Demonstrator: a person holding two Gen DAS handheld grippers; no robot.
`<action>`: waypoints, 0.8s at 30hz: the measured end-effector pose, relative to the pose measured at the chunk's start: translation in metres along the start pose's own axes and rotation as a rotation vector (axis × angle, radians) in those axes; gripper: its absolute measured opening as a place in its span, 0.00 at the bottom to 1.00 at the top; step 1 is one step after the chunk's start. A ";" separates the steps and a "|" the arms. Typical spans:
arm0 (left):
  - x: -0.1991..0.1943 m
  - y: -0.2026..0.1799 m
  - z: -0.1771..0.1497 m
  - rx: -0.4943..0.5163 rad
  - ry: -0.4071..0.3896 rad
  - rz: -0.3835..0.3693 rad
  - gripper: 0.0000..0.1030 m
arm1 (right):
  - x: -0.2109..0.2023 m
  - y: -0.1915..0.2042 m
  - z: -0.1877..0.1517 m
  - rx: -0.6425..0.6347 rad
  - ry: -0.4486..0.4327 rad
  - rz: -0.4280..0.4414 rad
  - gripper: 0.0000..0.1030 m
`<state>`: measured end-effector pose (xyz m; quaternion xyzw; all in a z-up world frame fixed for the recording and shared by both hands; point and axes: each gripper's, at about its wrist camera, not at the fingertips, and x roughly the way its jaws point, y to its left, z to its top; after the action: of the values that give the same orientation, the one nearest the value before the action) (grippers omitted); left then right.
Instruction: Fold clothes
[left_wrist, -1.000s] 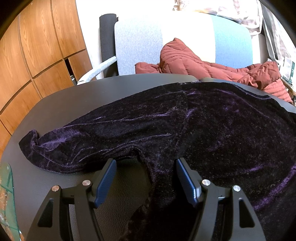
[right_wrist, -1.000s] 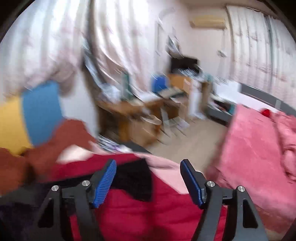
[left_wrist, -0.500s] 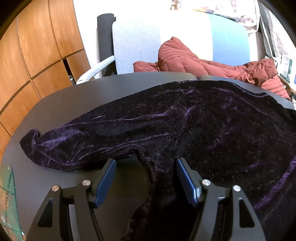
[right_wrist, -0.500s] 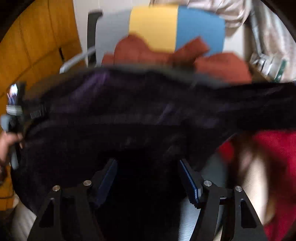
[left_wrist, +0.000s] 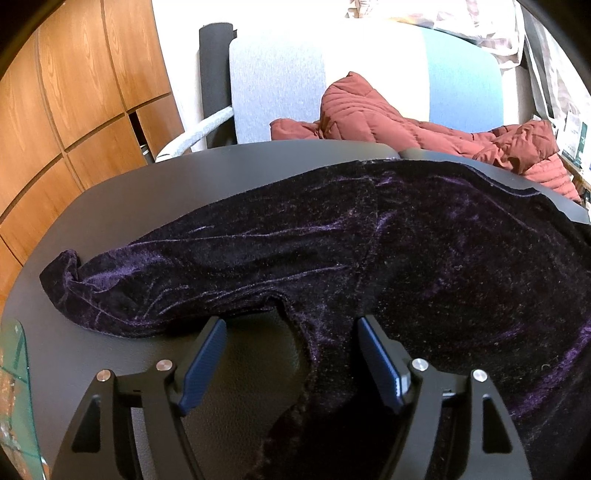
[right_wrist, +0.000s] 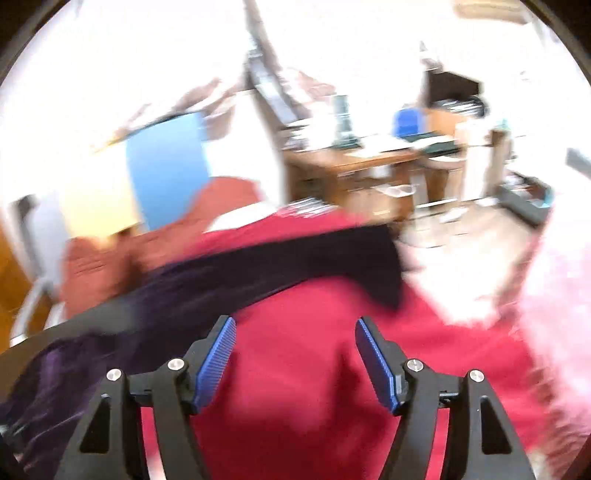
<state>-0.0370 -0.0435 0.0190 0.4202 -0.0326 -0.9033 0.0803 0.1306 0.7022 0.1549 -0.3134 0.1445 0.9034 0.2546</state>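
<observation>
Left tongs (left_wrist: 291, 328) agape, straddling velvet garment (left_wrist: 369, 251) edge.

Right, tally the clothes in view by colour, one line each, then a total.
Purple velvet: 1, the garment spread on the table
Rust quilted: 1, the jacket on the chair
Red: 1, the cloth under the right claw
Total: 3
</observation>
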 end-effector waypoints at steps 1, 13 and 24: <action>0.000 -0.001 0.000 0.002 -0.001 0.004 0.74 | 0.008 -0.015 0.006 0.012 0.020 -0.009 0.67; -0.002 -0.009 0.001 0.040 -0.015 0.058 0.75 | 0.053 -0.020 0.008 -0.052 0.117 0.084 0.09; -0.002 -0.009 0.000 0.042 -0.019 0.063 0.75 | -0.087 0.038 0.094 0.018 -0.046 0.465 0.04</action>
<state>-0.0368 -0.0342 0.0200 0.4121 -0.0654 -0.9033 0.0997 0.1217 0.6779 0.2863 -0.2490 0.2149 0.9433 0.0456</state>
